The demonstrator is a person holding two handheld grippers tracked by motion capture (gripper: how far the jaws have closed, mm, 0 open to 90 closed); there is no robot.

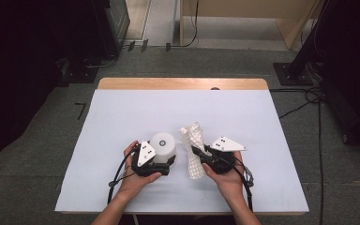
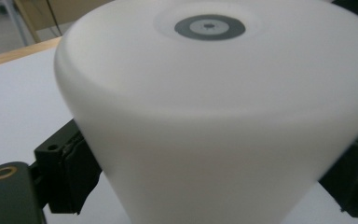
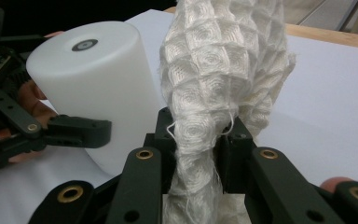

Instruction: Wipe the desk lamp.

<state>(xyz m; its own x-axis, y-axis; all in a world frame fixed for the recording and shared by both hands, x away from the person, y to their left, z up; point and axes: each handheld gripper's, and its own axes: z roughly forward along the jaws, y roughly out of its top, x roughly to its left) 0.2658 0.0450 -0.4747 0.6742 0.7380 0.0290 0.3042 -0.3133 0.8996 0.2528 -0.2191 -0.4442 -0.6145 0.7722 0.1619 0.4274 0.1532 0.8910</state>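
A white, slightly tapered cylinder (image 1: 163,146) with a small grey ring on its top stands on the white sheet (image 1: 122,117), near the front middle. My left gripper (image 1: 157,164) is shut on its lower body, one black pad (image 2: 70,175) on each side of the cylinder (image 2: 214,121). A white waffle-textured cloth (image 1: 195,150) is bunched and pinched in my right gripper (image 1: 201,154), rising upright above the jaws and hanging below them. In the right gripper view the cloth (image 3: 219,84) stands between the pads, just right of the cylinder (image 3: 98,88).
The white sheet covers a wooden table whose far edge (image 1: 183,83) shows bare. Cables (image 1: 309,101) and a stand base (image 1: 288,72) lie on the grey floor to the right; dark equipment stands at the back left.
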